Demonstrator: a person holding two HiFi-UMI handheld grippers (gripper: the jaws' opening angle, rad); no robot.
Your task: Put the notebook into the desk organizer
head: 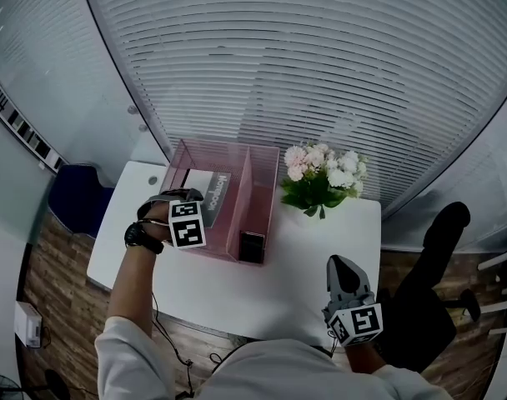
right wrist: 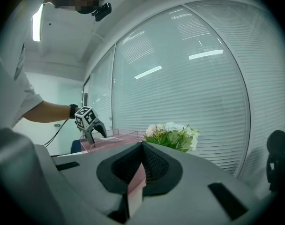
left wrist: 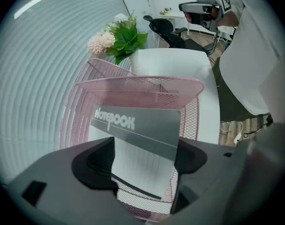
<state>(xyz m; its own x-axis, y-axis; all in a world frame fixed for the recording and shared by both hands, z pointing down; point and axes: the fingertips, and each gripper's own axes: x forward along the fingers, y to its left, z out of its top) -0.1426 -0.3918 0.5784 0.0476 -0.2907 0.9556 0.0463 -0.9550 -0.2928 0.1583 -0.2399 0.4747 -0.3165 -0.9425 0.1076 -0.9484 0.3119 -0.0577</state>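
Note:
The grey notebook [head: 212,187] marked "NOTEBOOK" lies inside the left compartment of the pink mesh desk organizer [head: 237,151] on the white table [head: 316,261]. My left gripper [head: 177,199] hovers at that compartment's front left. In the left gripper view its jaws stand wide apart, and the notebook [left wrist: 142,139] shows between them without the pads pressing on it, inside the organizer [left wrist: 138,83]. My right gripper [head: 343,267] is shut near the table's front right edge, away from the organizer, with nothing held. From the right gripper view the right gripper [right wrist: 142,146] points toward the left gripper [right wrist: 88,123].
A bunch of white and pink flowers [head: 324,173] stands right of the organizer. A small black object [head: 252,247] sits at the front of the right compartment. A black office chair [head: 441,240] is at the right, a blue seat [head: 78,194] at the left. Blinds cover the window behind.

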